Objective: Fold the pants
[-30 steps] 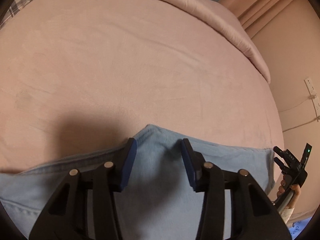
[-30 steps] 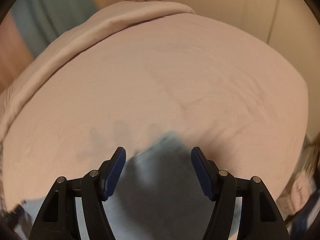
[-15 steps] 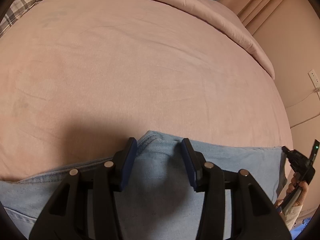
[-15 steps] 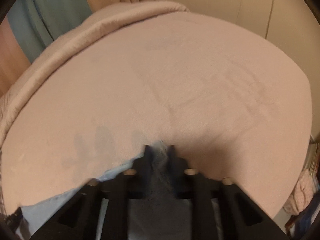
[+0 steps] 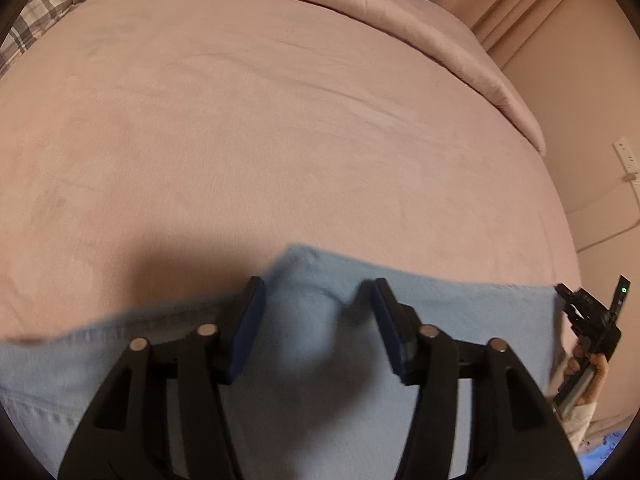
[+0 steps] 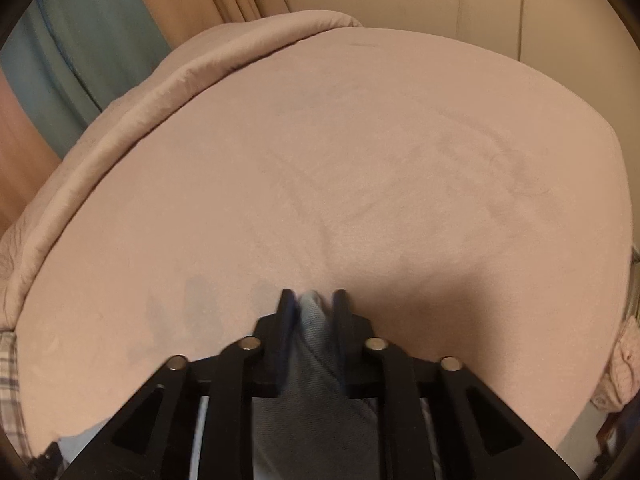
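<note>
- Since a second ago, the left gripper has spread its jaws wider over the pants; half a second back they stood closer together around a raised peak of denim, and now the blue pads stand clear on either side of that peak, not pressing it.
- Across the same second the right gripper went from wide apart to nearly together on the cloth, and its jaws have just been opening a little again; a ridge of the pants is between them and fills the narrow gap.
- From the right wrist view the pads look to be pinching that ridge on both sides, though the tips are a little blurred.
- The pants are light blue denim, lying as a flat band across the near edge of the pink bedspread, with both tools on its far edge.
- In the left wrist view the right gripper shows at the right end of the band, held by a hand.
- A plaid pillow sits at the far left corner of the bed, and a rolled pink duvet runs along the far side.
- A white power strip hangs on the wall to the right.
</note>
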Demonstrator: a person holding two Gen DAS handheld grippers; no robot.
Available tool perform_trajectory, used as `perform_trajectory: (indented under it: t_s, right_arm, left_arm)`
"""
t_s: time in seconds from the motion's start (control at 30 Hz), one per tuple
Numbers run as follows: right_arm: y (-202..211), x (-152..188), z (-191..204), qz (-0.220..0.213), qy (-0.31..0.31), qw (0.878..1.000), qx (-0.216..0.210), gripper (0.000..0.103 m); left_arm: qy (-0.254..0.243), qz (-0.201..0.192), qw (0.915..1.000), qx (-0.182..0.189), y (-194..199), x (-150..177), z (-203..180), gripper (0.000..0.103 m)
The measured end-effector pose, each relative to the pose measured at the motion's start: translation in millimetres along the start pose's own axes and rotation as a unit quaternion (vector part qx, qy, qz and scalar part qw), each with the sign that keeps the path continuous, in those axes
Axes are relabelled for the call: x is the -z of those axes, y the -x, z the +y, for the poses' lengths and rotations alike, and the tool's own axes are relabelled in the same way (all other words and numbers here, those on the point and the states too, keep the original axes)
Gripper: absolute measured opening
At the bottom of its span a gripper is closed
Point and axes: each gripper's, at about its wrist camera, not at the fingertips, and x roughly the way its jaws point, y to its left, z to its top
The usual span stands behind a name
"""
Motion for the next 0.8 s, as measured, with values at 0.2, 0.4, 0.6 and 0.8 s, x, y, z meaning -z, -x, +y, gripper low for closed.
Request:
perform_trajectory:
  t_s: [0.2, 0.4, 0.6, 0.8]
  right_arm:
    - [53.8, 6.1, -16.2, -0.053, 0.008, 0.998, 0.015, 0.059]
    - [69.8, 40.2, -52.3, -0.022, -0.035, 0.999, 0.007, 0.059]
    - [55.7, 64.0, -67.7, 0.011, -0.045, 0.999, 0.024, 0.033]
    - [73.5, 65.2, -63.8, -0.028, -0.049, 0.998, 0.029, 0.012]
  left_arm:
    - [0.011, 0.021, 0.9976, 0.065, 29.5, 31.6, -4.4, 0.074]
    - [0.003, 0.045, 0.9968, 0.066, 33.8, 71.9, -7.3, 0.074]
    - [-0.008, 0.041, 0.9979, 0.05, 35.5, 89.5, -3.9, 0.074]
    - [-0.028, 0.033, 0.9986, 0.03, 33.7, 100.1, -7.4, 0.074]
